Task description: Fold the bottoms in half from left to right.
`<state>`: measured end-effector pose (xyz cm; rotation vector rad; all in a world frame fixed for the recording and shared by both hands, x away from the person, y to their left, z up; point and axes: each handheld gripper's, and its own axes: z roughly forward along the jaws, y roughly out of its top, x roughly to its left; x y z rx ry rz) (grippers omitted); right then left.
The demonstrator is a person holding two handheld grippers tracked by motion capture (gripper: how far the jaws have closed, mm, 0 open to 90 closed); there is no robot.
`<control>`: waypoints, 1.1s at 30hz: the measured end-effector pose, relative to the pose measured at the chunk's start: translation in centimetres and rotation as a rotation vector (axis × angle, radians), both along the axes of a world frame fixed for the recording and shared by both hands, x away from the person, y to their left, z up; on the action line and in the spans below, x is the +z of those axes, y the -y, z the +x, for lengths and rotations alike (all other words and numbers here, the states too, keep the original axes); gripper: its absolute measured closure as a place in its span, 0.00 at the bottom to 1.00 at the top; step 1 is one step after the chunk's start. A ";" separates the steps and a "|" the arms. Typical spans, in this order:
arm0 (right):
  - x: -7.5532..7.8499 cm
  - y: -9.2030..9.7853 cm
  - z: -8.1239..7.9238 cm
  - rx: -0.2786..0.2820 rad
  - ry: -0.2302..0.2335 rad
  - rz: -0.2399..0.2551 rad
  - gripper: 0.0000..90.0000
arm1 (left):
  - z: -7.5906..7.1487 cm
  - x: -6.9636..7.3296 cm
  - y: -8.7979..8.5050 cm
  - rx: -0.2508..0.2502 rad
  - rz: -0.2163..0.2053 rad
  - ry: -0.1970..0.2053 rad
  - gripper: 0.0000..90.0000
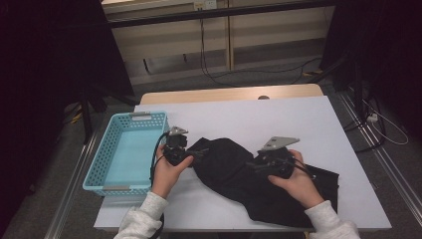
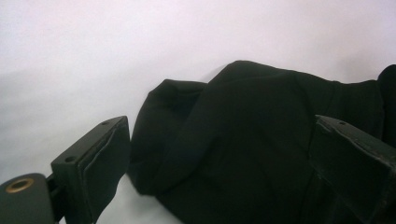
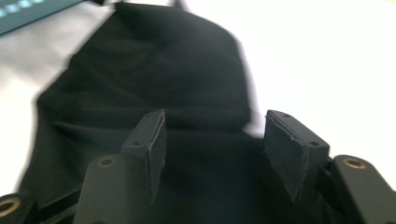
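Note:
A crumpled black garment [image 1: 226, 172] lies on the white table [image 1: 278, 117], toward its front. My left gripper [image 1: 197, 155] is at the cloth's left end, and in the left gripper view its jaws [image 2: 222, 135] stand wide apart with a fold of the black garment [image 2: 243, 140] between them, the pads off it. My right gripper [image 1: 252, 166] rests over the garment's right part. Seen from the right gripper view [image 3: 215, 122], it is open, its pads apart above the dark cloth [image 3: 154, 70].
A light blue plastic basket [image 1: 99, 159] stands at the table's left edge, close to my left hand. Bare white tabletop stretches behind and to the right of the garment. Cables run over the floor beyond the table.

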<state>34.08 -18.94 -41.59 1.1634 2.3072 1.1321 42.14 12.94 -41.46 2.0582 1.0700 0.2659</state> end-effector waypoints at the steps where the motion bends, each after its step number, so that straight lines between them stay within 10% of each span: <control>1: 0.0 0.9 0.0 -0.020 -0.014 -0.003 0.43 | 0.2 -0.1 0.1 0.002 -0.003 0.002 0.07; 17: -0.5 10.6 -4.2 -0.255 -0.012 -0.058 0.55 | 2.5 -0.9 1.3 0.014 -0.006 -0.016 0.09; 26: -2.1 13.2 -6.4 -0.293 -0.066 -0.150 0.72 | 2.7 -0.5 1.7 0.020 0.015 -0.011 0.10; 33: -2.7 13.5 -6.5 -0.273 -0.125 -0.122 1.00 | 2.4 -0.4 2.0 0.029 0.023 -0.003 0.10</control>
